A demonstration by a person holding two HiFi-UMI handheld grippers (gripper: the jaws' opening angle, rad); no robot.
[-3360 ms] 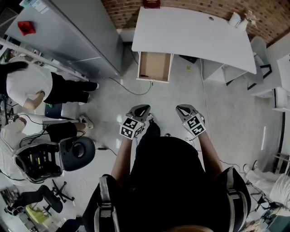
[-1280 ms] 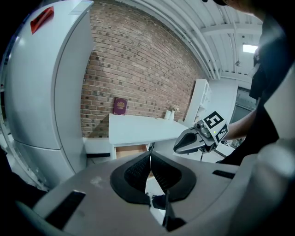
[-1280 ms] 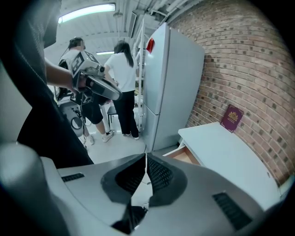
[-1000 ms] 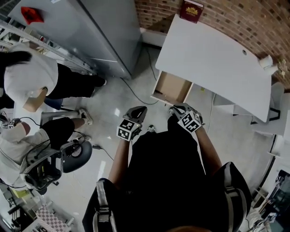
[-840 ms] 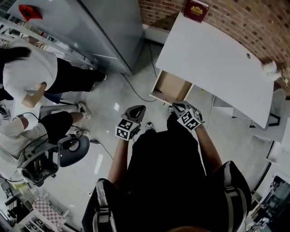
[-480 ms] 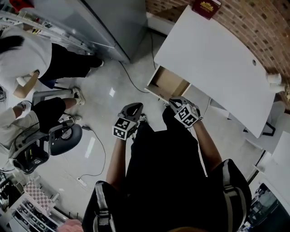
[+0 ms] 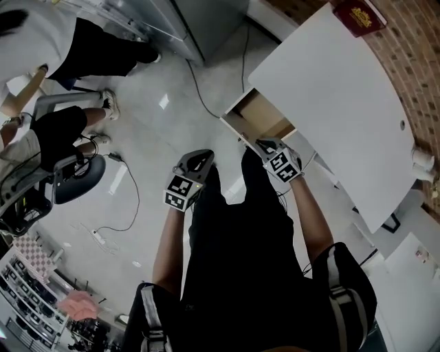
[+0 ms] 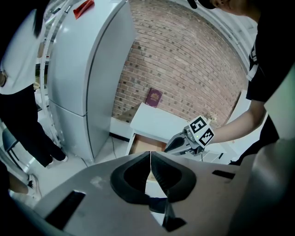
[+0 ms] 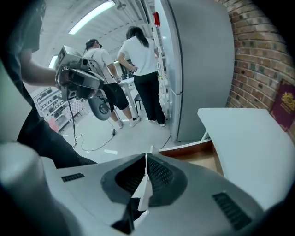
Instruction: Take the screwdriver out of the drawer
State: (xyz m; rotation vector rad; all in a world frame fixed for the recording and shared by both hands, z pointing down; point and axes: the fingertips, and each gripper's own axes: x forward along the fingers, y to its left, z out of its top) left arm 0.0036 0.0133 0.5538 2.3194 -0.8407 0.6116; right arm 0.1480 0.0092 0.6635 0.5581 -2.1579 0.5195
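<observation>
The drawer point(image 7: 263, 118) stands pulled out from under the white desk point(image 7: 337, 89), its tan inside showing. No screwdriver can be made out in any view. My right gripper point(image 7: 261, 144) hangs at the drawer's near front corner, jaws shut and empty. In the right gripper view the drawer point(image 9: 199, 156) lies just beyond the closed right gripper point(image 9: 146, 161). My left gripper point(image 7: 201, 157) is over the floor, left of the drawer, also shut with nothing in it. In the left gripper view the left gripper point(image 8: 150, 159) points toward the drawer point(image 8: 145, 144) and the right gripper point(image 8: 177, 143).
A tall grey cabinet point(image 8: 87, 78) stands left of the desk, before a brick wall. A dark red book point(image 7: 358, 14) lies on the desk's far end. Two people point(image 7: 62, 48) and an office chair point(image 7: 65, 182) are at the left, with cables point(image 7: 127, 206) on the floor.
Both grippers have come down and nearer the drawer, the right one up to its front. The head view has swung, so desk and drawer now sit further right.
</observation>
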